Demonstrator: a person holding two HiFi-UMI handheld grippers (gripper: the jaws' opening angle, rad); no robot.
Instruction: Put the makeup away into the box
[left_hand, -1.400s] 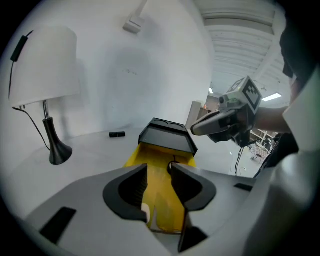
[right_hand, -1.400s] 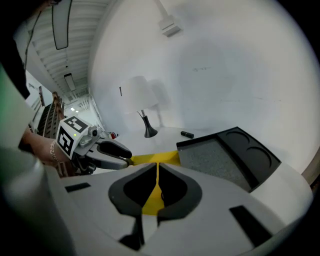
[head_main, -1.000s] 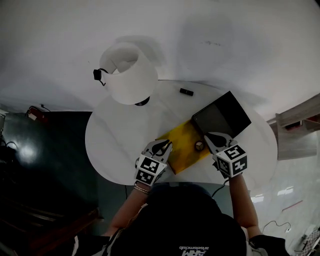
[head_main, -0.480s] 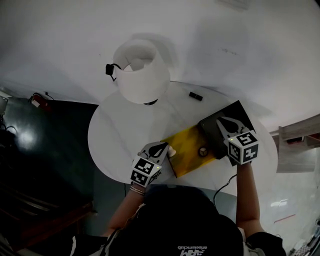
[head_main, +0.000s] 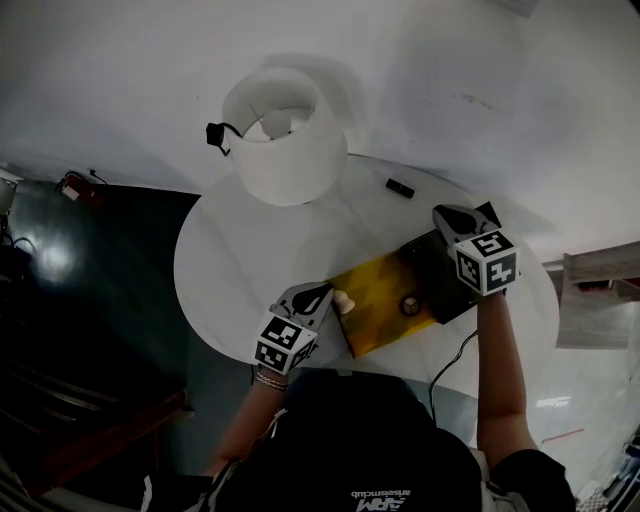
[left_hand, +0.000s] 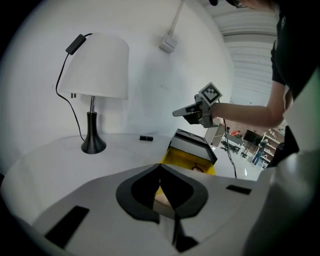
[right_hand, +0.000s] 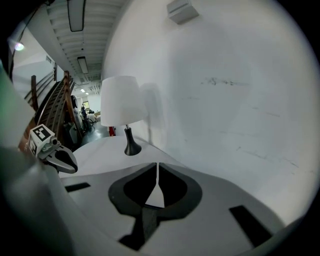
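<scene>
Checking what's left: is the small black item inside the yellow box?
No, the small black item lies on the white table, apart from the yellow box.

Left gripper (head_main: 320, 294): my jaws are shut tight with the tips touching. It points away from me and tips down a bit.
Right gripper (head_main: 448, 216): my jaws are shut here too. I hold it farther out from me than the left one.
Left arm (head_main: 243, 425): bent and kept close to my body.
Right arm (head_main: 497, 372): bare and stretched out in front of me.
</scene>
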